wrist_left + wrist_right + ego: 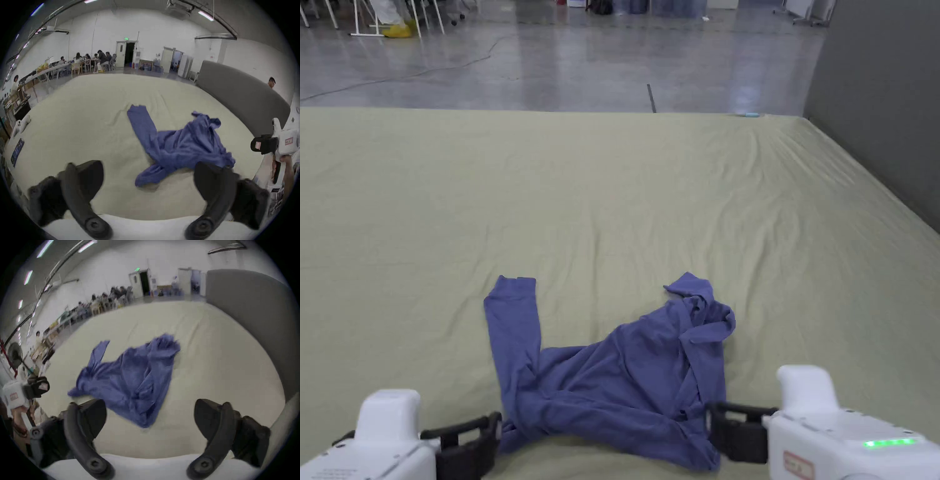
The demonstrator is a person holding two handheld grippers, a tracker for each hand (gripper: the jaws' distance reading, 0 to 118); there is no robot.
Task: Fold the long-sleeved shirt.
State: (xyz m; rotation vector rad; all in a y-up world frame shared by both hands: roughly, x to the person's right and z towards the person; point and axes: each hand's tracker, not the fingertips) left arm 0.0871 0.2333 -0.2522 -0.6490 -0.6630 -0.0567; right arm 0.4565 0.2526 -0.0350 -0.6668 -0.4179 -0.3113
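Observation:
A blue long-sleeved shirt [625, 381] lies crumpled on the pale green sheet [612, 206], near its front edge. One sleeve [512, 325] stretches away to the far left; the rest is bunched, with a rumpled end at the far right [703, 312]. In the left gripper view the shirt [181, 146] lies just ahead of the left gripper [148, 177], whose jaws stand wide apart and empty. The right gripper [150, 415] hovers over the shirt's near corner [144, 420], jaws spread, holding nothing. In the head view the left gripper [472, 447] and right gripper [734, 431] flank the shirt's near edge.
A grey padded wall [881, 106] runs along the right side of the sheet. A dark flat device [17, 151] and a white object [21, 124] lie at the sheet's left edge. Beyond the far edge are bare floor [581, 56], tables and seated people [100, 58].

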